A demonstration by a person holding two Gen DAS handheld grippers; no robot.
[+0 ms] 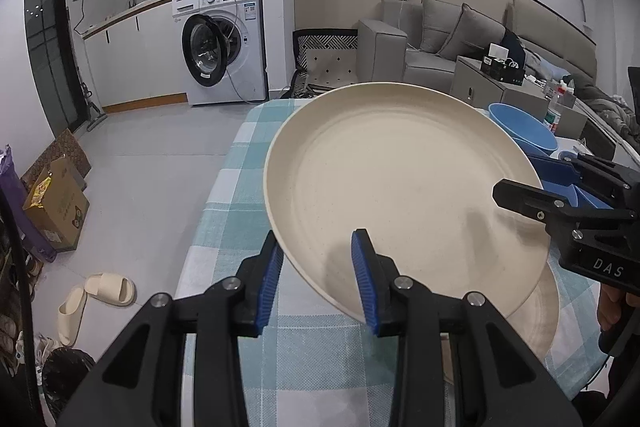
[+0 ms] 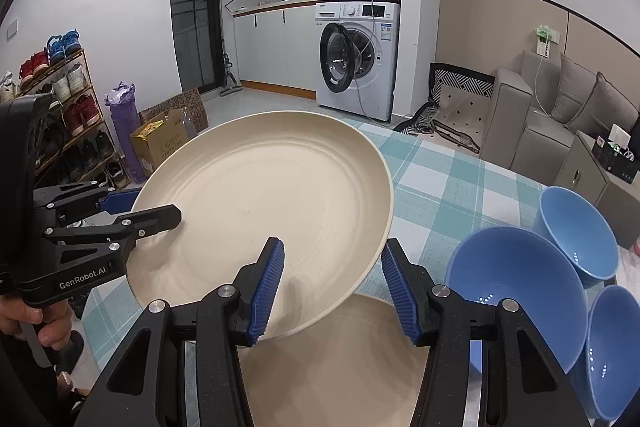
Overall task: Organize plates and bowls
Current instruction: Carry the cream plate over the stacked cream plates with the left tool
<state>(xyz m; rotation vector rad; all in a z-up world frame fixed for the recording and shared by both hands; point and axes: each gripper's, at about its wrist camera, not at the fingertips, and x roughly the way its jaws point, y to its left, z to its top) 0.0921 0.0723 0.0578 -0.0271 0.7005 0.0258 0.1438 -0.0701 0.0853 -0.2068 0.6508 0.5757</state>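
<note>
On the checked tabletop [image 2: 440,179], a cream plate [image 2: 276,203] hangs tilted above a second plate [image 2: 344,359], its rim between the spread fingers of both the left gripper [image 1: 320,283] and right gripper [image 2: 334,291], neither visibly pinching. Only the right wrist view shows three blue bowls [image 2: 516,291] just right of it.

checked tablecloth [image 2: 440,183], cream plate [image 2: 340,367], blue bowls [image 2: 516,287]

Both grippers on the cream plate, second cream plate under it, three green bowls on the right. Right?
Not quite: the bowls are blue, not green, as the right wrist view shows. The rest holds: the left gripper and right gripper each straddle the rim of the raised cream plate, and a second plate lies under it.
</note>
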